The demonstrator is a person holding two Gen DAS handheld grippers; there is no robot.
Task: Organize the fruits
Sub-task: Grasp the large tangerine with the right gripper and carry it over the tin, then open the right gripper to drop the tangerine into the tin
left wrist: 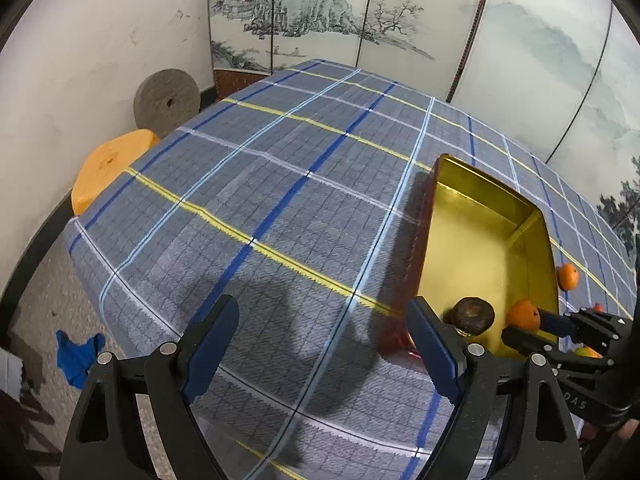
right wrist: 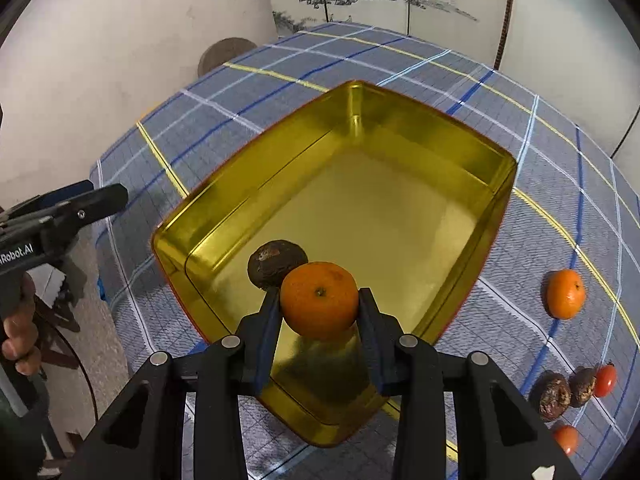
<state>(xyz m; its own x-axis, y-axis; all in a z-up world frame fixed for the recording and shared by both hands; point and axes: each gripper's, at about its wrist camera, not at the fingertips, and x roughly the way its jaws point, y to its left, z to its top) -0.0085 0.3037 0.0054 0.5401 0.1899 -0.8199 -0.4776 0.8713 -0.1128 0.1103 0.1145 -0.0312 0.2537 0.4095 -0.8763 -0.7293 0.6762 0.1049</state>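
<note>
My right gripper (right wrist: 319,300) is shut on an orange tangerine (right wrist: 319,300) and holds it over the near end of a gold tin box (right wrist: 460,140). A dark brown fruit (right wrist: 277,264) lies inside the box just beyond it. In the left wrist view the box (left wrist: 480,188) is at the right, with the brown fruit (left wrist: 473,315) and the held tangerine (left wrist: 523,313) in it, and the right gripper (left wrist: 536,326) reaches in from the right. My left gripper (left wrist: 324,344) is open and empty above the plaid tablecloth, left of the box; it also shows in the right wrist view (right wrist: 96,196).
Loose fruit lies on the cloth right of the box: a tangerine (right wrist: 565,293), two dark brown fruits (right wrist: 554,396), a red tomato (right wrist: 605,380) and another orange-red fruit (right wrist: 566,439). An orange stool (left wrist: 108,168) and a grey stone disc (left wrist: 166,100) stand past the table's left edge.
</note>
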